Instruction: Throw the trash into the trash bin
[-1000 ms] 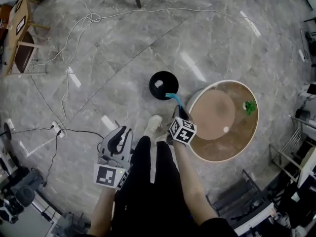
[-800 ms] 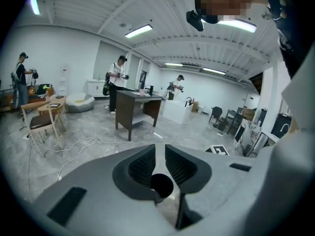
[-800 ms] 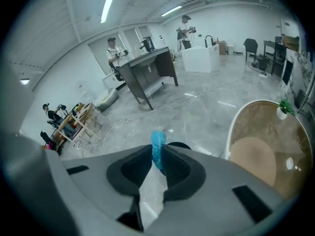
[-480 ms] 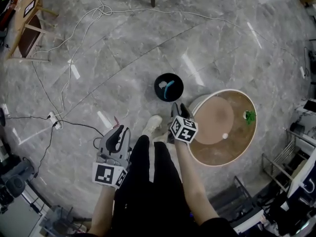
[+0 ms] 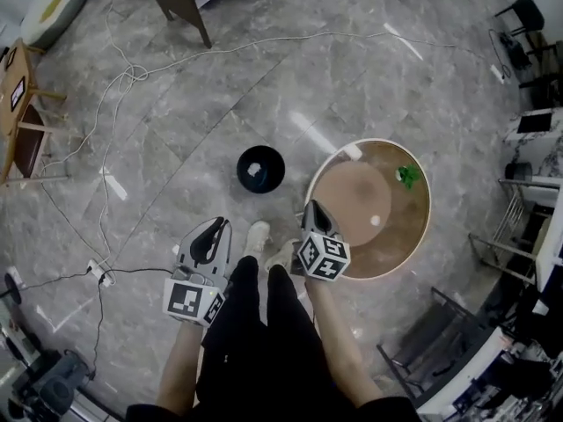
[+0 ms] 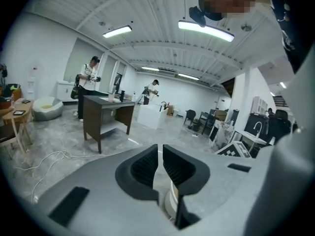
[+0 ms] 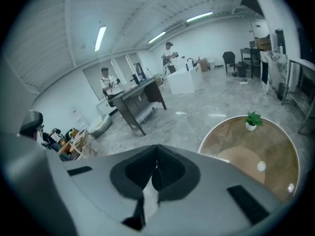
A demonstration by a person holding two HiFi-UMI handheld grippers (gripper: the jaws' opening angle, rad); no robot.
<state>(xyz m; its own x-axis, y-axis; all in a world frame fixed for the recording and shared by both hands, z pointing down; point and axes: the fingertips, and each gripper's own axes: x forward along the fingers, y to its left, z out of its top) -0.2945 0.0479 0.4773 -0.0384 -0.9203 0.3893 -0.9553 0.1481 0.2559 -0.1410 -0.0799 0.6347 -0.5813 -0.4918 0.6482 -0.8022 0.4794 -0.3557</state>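
Observation:
The black round trash bin (image 5: 260, 168) stands on the grey marble floor ahead of my feet, with a pale scrap of trash (image 5: 256, 171) lying inside it. My right gripper (image 5: 310, 207) hovers right of the bin at the edge of the round table (image 5: 413, 236). Its jaws are shut and hold nothing; the right gripper view shows the right gripper (image 7: 157, 154) with pads pressed together. My left gripper (image 5: 214, 227) hangs to the bin's lower left. In the left gripper view the left gripper (image 6: 160, 151) has pads nearly touching, a thin slit between, nothing held.
The table (image 7: 275, 146) carries a small green plant (image 5: 407, 176) and a white ball (image 5: 376, 221). White cables (image 5: 114, 121) and a power strip (image 5: 98, 275) trail over the floor at left. A dark desk (image 6: 106, 109) stands further off, metal racks (image 5: 519, 227) at right.
The blue strip held by my right gripper above the bin dropped into it. That gripper opened, shut again and lifted away towards the table. The left gripper rose slightly.

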